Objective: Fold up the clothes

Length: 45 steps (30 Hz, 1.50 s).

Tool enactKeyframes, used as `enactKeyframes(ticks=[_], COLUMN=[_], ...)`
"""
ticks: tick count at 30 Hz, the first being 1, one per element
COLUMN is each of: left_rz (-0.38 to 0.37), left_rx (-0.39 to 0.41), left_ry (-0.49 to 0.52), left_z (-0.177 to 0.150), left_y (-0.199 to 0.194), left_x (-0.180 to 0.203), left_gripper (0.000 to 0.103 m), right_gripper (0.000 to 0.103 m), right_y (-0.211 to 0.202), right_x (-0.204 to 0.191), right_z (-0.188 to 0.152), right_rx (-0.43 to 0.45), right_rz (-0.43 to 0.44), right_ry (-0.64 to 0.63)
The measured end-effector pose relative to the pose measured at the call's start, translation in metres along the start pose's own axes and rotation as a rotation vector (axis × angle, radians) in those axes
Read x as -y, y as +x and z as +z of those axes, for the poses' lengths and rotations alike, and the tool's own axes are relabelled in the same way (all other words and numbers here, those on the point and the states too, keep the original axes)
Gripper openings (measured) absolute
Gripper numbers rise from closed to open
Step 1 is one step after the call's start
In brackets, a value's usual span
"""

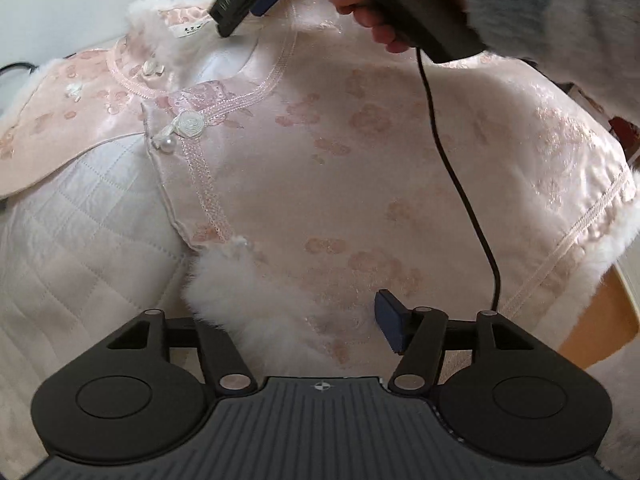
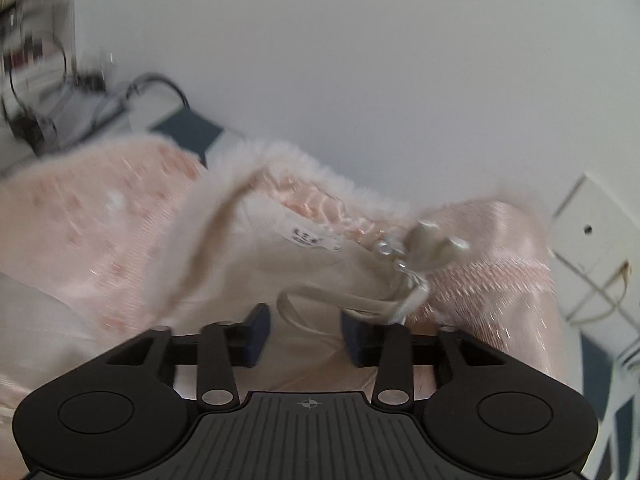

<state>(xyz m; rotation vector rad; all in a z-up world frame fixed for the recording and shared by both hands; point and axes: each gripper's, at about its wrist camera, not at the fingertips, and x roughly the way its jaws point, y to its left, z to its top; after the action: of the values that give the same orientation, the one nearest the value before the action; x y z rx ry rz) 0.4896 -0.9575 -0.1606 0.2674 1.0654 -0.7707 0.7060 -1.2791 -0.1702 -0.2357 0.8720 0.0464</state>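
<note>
up close, the left gripper (image 1: 304, 326) has its fingers set wide: the blue pad of the one at 3 o'clock (image 1: 390, 326) shows plainly, while the other is hidden under the white fur trim (image 1: 244, 304) that lies across the gap. whether that trim is pinched cannot be told; the spread looks wide and slack.

the right gripper (image 2: 305, 330), seen from its own camera, has both blue pads (image 2: 256, 334) apart at a middling width, with pale lining cloth and a thin loop (image 2: 344, 300) of the garment lying between them; nothing looks clamped. from the left wrist view the same tool (image 1: 240, 8) sits at 12 o'clock, gripped by a hand (image 1: 372, 4) in a fuzzy grey sleeve (image 1: 560, 20), its tip down at the fur collar beside the white label (image 1: 190, 32). a black cable (image 1: 460, 184) runs from its handle down toward 5 o'clock.

outward from there, the pink jacket (image 1: 360, 160), satin with a flower pattern, is spread face up over most of the view. its front flap at 9 o'clock is turned open, showing white quilted lining (image 1: 80, 220). a rosette knot button (image 1: 191, 123) with a pearl (image 1: 171, 144) sits at the closure, left of centre. fur edges the cuff at 3 o'clock. in the right wrist view the collar area is blurred, with a white wall (image 2: 360, 80) behind at 12 o'clock.
</note>
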Motion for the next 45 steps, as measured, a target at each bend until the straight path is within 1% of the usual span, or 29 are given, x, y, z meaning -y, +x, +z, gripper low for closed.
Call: enactKeyframes(ticks=[1, 2, 3, 6, 7, 11, 12, 14, 16, 18, 22, 24, 25, 26, 27, 28, 30, 31, 33, 34, 35, 36, 37, 38, 39, 40, 42, 44, 45], left_rz=[-0.008, -0.02, -0.029, -0.054, -0.057, -0.059, -0.059, -0.061, -0.066, -0.072, -0.083, -0.088, -0.09, -0.091, -0.091, -0.091, -0.089, -0.087, -0.083, -0.08, -0.078, -0.076, -0.074, -0.072, -0.069, -0.067, -0.049, -0.004, 0.019], left_rx=[0.004, 0.01, 0.013, 0.016, 0.015, 0.009, 0.007, 0.004, 0.002, 0.003, 0.009, 0.011, 0.011, 0.011, 0.011, 0.011, 0.011, 0.011, 0.012, 0.012, 0.012, 0.012, 0.012, 0.012, 0.012, 0.012, 0.014, 0.02, 0.022], left_ry=[-0.014, -0.033, -0.05, -0.094, -0.098, -0.094, -0.093, -0.093, -0.097, -0.102, -0.109, -0.11, -0.11, -0.109, -0.107, -0.106, -0.11, -0.119, -0.139, -0.148, -0.158, -0.167, -0.177, -0.187, -0.196, -0.206, -0.224, -0.239, -0.247], left_z=[0.0, 0.0, 0.0, 0.002, 0.002, 0.004, 0.005, 0.006, 0.007, 0.006, 0.005, 0.004, 0.005, 0.005, 0.005, 0.005, 0.006, 0.006, 0.005, 0.005, 0.005, 0.005, 0.005, 0.004, 0.004, 0.004, 0.003, 0.001, 0.0], left_y=[0.001, 0.001, 0.0, 0.001, 0.001, 0.001, 0.001, 0.002, 0.002, 0.002, 0.002, 0.002, 0.001, 0.0, 0.0, -0.001, -0.002, -0.002, -0.003, -0.003, -0.004, -0.004, -0.004, -0.005, -0.005, -0.005, -0.009, -0.017, -0.021], left_x=[-0.002, -0.005, -0.008, -0.014, -0.015, -0.014, -0.014, -0.014, -0.014, -0.015, -0.016, -0.015, -0.016, -0.017, -0.018, -0.017, -0.018, -0.02, -0.023, -0.025, -0.027, -0.029, -0.03, -0.032, -0.034, -0.036, -0.039, -0.041, -0.042], left_gripper=[0.06, 0.06, 0.06, 0.06, 0.06, 0.061, 0.061, 0.061, 0.061, 0.061, 0.061, 0.061, 0.061, 0.061, 0.061, 0.062, 0.062, 0.062, 0.062, 0.061, 0.058, 0.048, 0.042, 0.031, 0.022, 0.019, 0.01, 0.009, 0.009], right_gripper=[0.001, 0.003, 0.002, 0.002, 0.002, 0.002, 0.002, 0.002, 0.002, 0.002, 0.003, 0.003, 0.006, 0.007, 0.016, 0.027, 0.03, 0.034, 0.037, 0.04, 0.043, 0.047, 0.047, 0.048, 0.051, 0.054, 0.057, 0.06, 0.061], right_y=[0.007, 0.011, 0.01, -0.015, -0.025, -0.08, -0.092, -0.111, -0.123, -0.13, -0.141, -0.146, -0.148, -0.15, -0.15, -0.148, -0.144, -0.141, -0.135, -0.133, -0.136, -0.141, -0.145, -0.146, -0.147, -0.147, -0.142, -0.134, -0.124], right_x=[0.001, 0.003, 0.007, 0.026, 0.032, 0.056, 0.062, 0.074, 0.085, 0.095, 0.113, 0.125, 0.131, 0.135, 0.139, 0.141, 0.145, 0.143, 0.14, 0.14, 0.145, 0.151, 0.156, 0.161, 0.167, 0.174, 0.19, 0.205, 0.211], right_z=[0.0, 0.001, 0.004, 0.019, 0.025, 0.049, 0.054, 0.057, 0.052, 0.038, 0.0, -0.023, -0.035, -0.047, -0.06, -0.073, -0.098, -0.106, -0.12, -0.127, -0.131, -0.133, -0.133, -0.128, -0.124, -0.118, -0.108, -0.099, -0.096], right_rx=[-0.033, -0.069, -0.089, -0.054, -0.034, 0.138, 0.175, 0.207, 0.213, 0.192, 0.132, 0.088, 0.064, 0.037, 0.003, -0.047, -0.145, -0.193, -0.288, -0.317, -0.291, -0.248, -0.205, -0.159, -0.115, -0.072, 0.017, 0.104, 0.139], right_rz=[0.006, 0.019, 0.06, 0.324, 0.409, 0.72, 0.783, 0.835, 0.878, 0.915, 0.955, 0.949, 0.933, 0.882, 0.818, 0.721, 0.532, 0.462, 0.322, 0.267, 0.263, 0.277, 0.296, 0.334, 0.369, 0.384, 0.335, 0.281, 0.245], right_ry=[-0.007, 0.005, 0.057, 0.346, 0.435, 0.701, 0.757, 0.816, 0.848, 0.884, 0.855, 0.807, 0.787, 0.777, 0.769, 0.765, 0.75, 0.731, 0.688, 0.679, 0.711, 0.754, 0.793, 0.822, 0.849, 0.871, 0.906, 0.936, 0.938])
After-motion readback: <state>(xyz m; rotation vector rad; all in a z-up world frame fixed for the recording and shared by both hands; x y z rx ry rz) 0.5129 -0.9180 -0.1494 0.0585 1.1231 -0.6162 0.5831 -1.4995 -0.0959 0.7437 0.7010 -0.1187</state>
